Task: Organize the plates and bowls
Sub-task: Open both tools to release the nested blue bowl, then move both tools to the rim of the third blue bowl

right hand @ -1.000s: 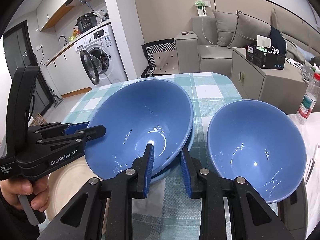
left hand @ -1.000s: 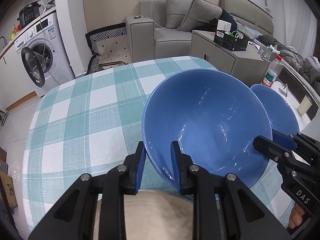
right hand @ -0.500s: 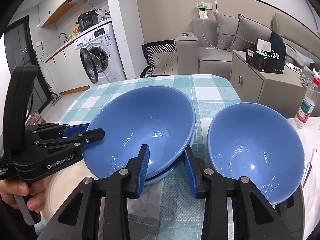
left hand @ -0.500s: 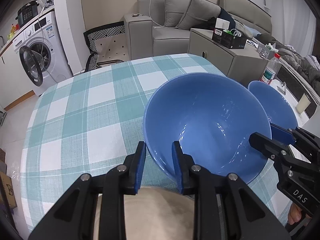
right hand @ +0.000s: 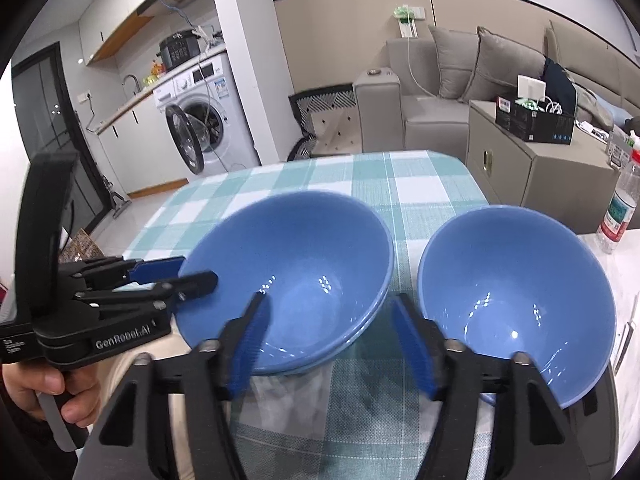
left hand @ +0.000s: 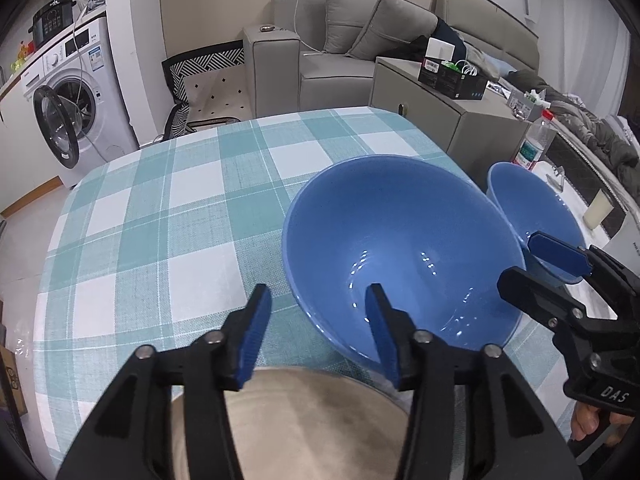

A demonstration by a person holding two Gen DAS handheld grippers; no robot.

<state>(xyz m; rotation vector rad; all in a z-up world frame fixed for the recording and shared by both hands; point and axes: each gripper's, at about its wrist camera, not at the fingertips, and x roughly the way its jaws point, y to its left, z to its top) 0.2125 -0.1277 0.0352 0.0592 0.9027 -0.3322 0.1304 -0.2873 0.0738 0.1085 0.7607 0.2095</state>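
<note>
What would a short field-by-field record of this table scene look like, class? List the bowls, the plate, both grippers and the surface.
stacked bowls: blue bowl nested in another blue bowl, only its rim showing beneath
single bowl: second blue bowl standing apart, to the right in the right wrist view
plate: beige plate at the near table edge, partly under the stack
left gripper: jaws opening, stack's rim between them, pads off it
right gripper: jaws opening, astride the stack's near rim, not pressing
surface: teal-and-white checked tablecloth
</note>
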